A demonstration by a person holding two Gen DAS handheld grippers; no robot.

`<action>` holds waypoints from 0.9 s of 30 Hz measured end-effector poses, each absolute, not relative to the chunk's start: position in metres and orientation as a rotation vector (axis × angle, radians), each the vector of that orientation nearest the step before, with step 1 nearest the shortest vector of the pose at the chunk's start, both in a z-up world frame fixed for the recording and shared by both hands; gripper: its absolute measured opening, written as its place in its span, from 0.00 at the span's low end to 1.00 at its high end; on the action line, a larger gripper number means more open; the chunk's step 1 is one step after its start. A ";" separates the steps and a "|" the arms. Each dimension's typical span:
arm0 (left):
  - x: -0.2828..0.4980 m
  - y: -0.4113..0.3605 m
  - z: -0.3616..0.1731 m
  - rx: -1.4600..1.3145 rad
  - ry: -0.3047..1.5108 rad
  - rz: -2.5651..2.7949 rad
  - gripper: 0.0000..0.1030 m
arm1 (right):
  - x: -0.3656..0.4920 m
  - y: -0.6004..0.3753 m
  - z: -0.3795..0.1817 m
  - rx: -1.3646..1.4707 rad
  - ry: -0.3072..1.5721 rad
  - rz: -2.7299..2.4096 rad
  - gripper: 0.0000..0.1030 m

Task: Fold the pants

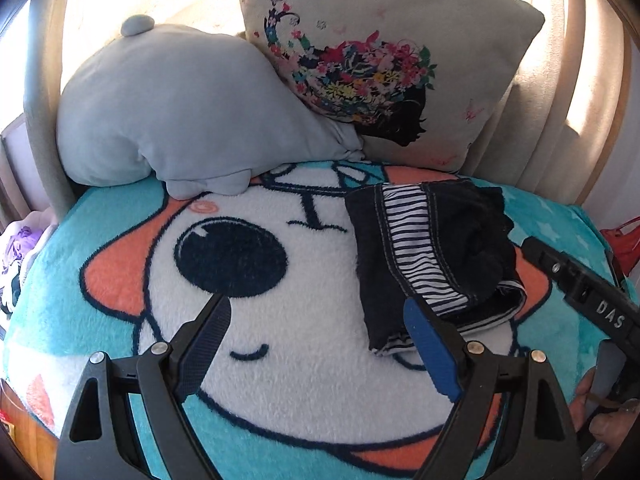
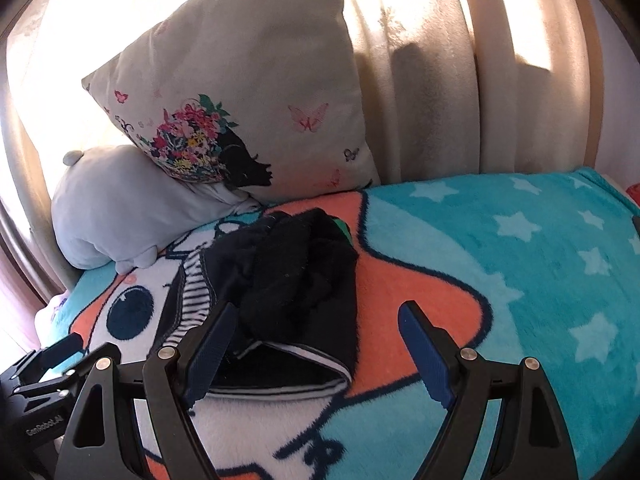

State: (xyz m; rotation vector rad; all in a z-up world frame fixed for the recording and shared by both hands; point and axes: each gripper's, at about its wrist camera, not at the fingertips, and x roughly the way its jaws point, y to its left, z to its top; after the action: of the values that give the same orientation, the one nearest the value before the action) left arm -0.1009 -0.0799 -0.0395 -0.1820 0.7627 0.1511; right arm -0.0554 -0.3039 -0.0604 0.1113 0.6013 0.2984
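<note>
Looking along my left gripper point(image 1: 316, 320), its fingers stand wide and hold nothing; the one pair of pants point(image 1: 432, 256) lies folded on the blanket point(image 1: 120, 240), just beside my right-hand pad, with two pillows behind. From my right gripper point(image 2: 316, 336), also wide, the pants point(image 2: 296, 280) touch my left-hand pad, and open blanket point(image 2: 540, 260) stretches to the right.

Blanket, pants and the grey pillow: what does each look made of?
Blanket: plush fleece, probably synthetic; the pile looks fuzzy and matte, with a printed cartoon dog.
Pants: dark soft cloth, perhaps fleece or knit, with a striped jersey-like lining and light contrast stitching; it lies bunched.
Grey pillow: smooth short-pile plush, matte, softly creased.
</note>
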 end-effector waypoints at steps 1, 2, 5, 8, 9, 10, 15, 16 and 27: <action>-0.100 -0.078 -0.040 -0.186 0.762 0.153 0.85 | -0.055 -0.303 -0.059 0.112 0.593 0.300 0.84; -0.100 -0.076 -0.041 -0.190 0.758 0.157 0.85 | -0.056 -0.303 -0.058 0.115 0.581 0.304 0.84; -0.103 -0.068 -0.037 -0.216 0.721 0.157 0.85 | -0.055 -0.302 -0.054 0.107 0.566 0.314 0.84; -0.101 -0.062 -0.030 -0.238 0.698 0.139 0.85 | -0.049 -0.309 -0.055 0.113 0.588 0.311 0.84; -0.097 -0.061 -0.028 -0.248 0.704 0.126 0.85 | -0.046 -0.313 -0.054 0.122 0.598 0.311 0.84; -0.091 -0.060 -0.027 -0.258 0.714 0.110 0.85 | -0.042 -0.318 -0.053 0.138 0.609 0.312 0.84; -0.050 -0.069 -0.036 -0.351 0.796 -0.071 0.85 | -0.006 -0.333 -0.055 0.251 0.730 0.437 0.85; -0.043 -0.072 -0.040 -0.368 0.813 -0.096 0.85 | 0.003 -0.334 -0.059 0.283 0.769 0.474 0.85; 0.003 -0.106 -0.086 -0.437 0.965 -0.220 0.80 | 0.054 -0.317 -0.101 0.470 0.935 0.623 0.85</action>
State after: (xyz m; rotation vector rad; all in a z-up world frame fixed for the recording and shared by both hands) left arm 0.0033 -0.1061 -0.0857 -0.4370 0.9648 -0.2203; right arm 0.0542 -0.3171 -0.1013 0.4705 0.9346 0.6232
